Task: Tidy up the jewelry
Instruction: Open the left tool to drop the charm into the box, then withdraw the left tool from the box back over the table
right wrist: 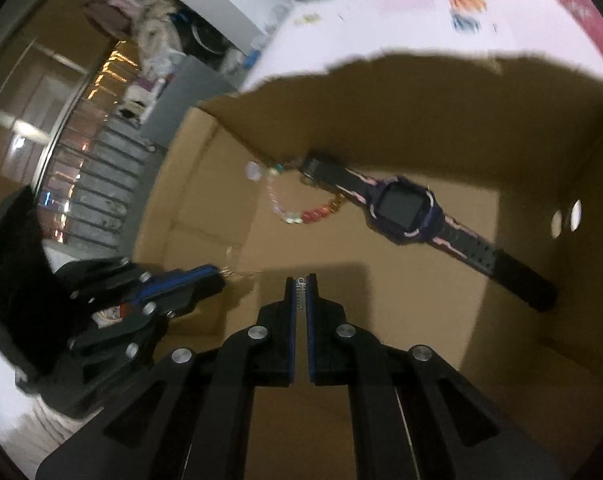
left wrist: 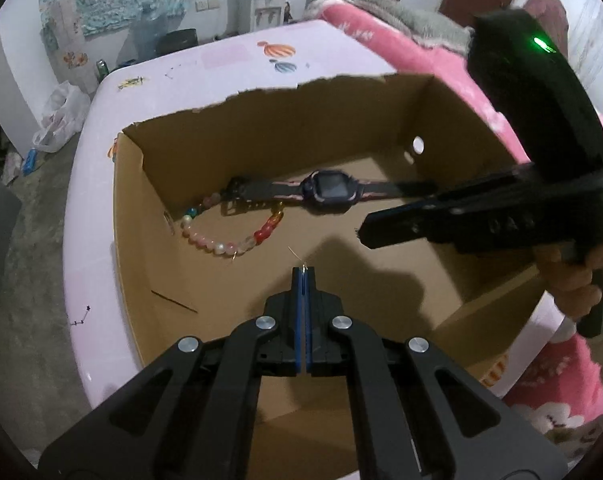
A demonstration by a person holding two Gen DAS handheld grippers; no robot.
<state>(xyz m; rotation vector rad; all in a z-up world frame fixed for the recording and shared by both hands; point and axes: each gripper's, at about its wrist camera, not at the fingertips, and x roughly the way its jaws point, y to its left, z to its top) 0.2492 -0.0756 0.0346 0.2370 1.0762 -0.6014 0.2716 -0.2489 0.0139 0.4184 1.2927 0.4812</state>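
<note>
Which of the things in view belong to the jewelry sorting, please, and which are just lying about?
Part of the job:
- cardboard box
- watch
- bead bracelet
- thin chain pinched in the left gripper
- right gripper

Just lying about:
- water dispenser
- plastic bag
- pink blanket

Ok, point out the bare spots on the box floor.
Bare cardboard lies right of the watch toward the holed wall, and in front of the bead bracelet. The back-left corner, holding both, is crowded.
</note>
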